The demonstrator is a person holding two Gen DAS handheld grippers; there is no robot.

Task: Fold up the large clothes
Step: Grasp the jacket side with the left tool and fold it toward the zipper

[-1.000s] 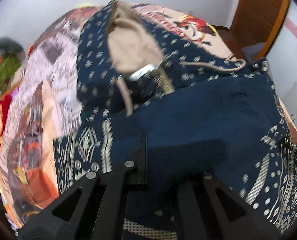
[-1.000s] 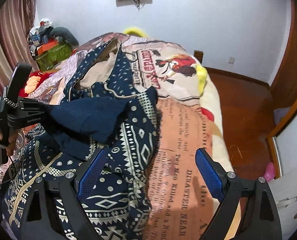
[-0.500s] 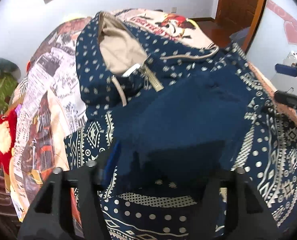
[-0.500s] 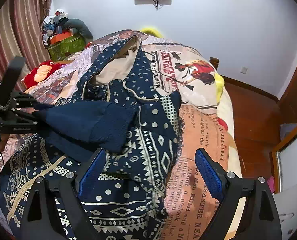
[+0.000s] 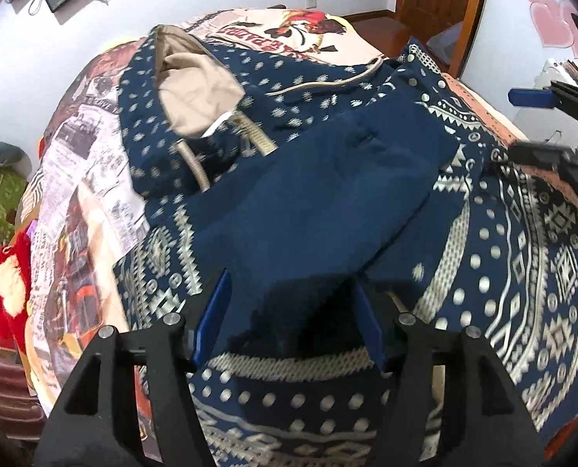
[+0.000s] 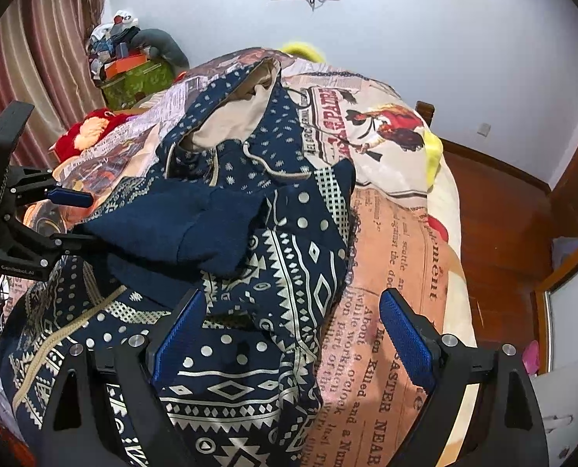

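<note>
the room was evenly, softly lit, with no glare on the wall (image 6: pixel 425 50). fisheye bending curved both views, corners black. the left view was motion-blurred on the hoodie (image 5: pixel 327 179); the right view was sharper, with faint shadows.

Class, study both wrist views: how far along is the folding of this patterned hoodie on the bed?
Done: one plain navy sleeve lies folded across the hoodie body. In hand: nothing; the left gripper has just opened around the cuff, and the right gripper hovers open. Left: the hood still lies unfolded, and the body isn't folded up.
</note>
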